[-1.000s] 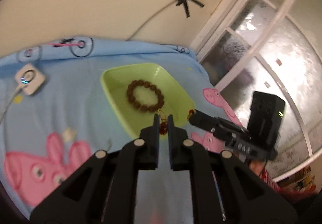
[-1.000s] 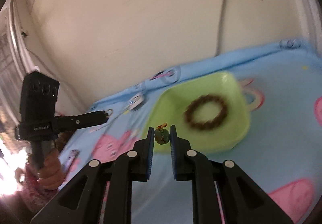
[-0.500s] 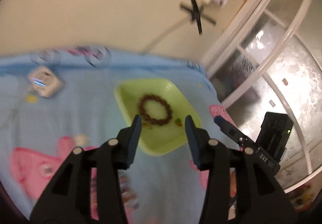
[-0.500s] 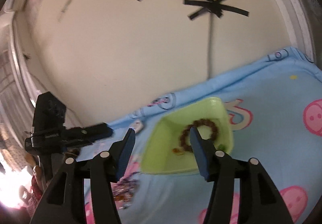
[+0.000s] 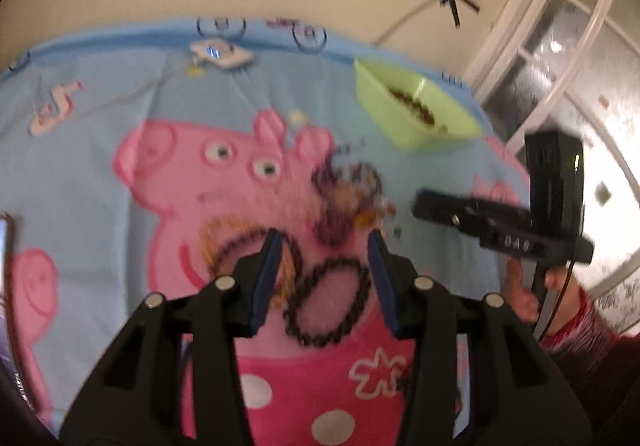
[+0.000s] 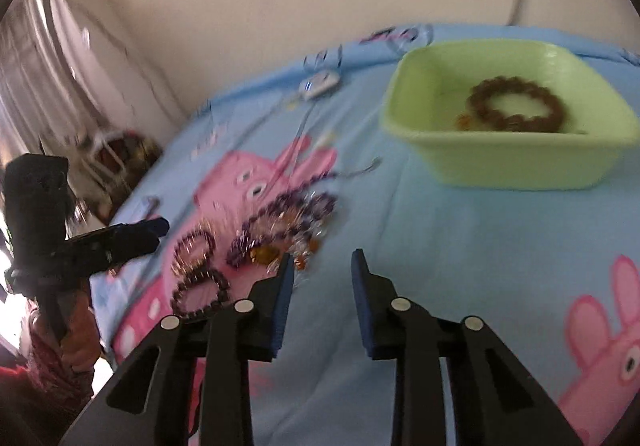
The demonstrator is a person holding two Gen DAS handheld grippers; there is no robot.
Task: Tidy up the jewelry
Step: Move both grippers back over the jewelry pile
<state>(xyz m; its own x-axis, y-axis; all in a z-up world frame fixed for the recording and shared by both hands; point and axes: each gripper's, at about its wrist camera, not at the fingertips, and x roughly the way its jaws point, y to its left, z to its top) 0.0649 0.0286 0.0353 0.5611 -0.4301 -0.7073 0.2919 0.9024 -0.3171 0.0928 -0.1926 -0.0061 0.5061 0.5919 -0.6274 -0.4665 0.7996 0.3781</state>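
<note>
Left gripper hangs over the blue cartoon-pig cloth on the desk, its fingers apart with nothing pressed between them; a looped string of dark brown beads lies on the cloth in the gap below them, and whether they touch it cannot be told. A golden-brown bead loop lies just left of that string, overlapping it. Beyond both sits a blurred heap of purple and amber jewelry. Right gripper is over bare blue cloth just right of the same heap; its jaws are closing, the fingers visibly apart and holding nothing. A pale green square plastic tray stands farther back on the cloth, well apart from the heap, and holds a brown wooden bead bracelet with a small amber piece touching it. A white square device with a cable lies near the cloth's far edge. Both views are motion-blurred.
</note>
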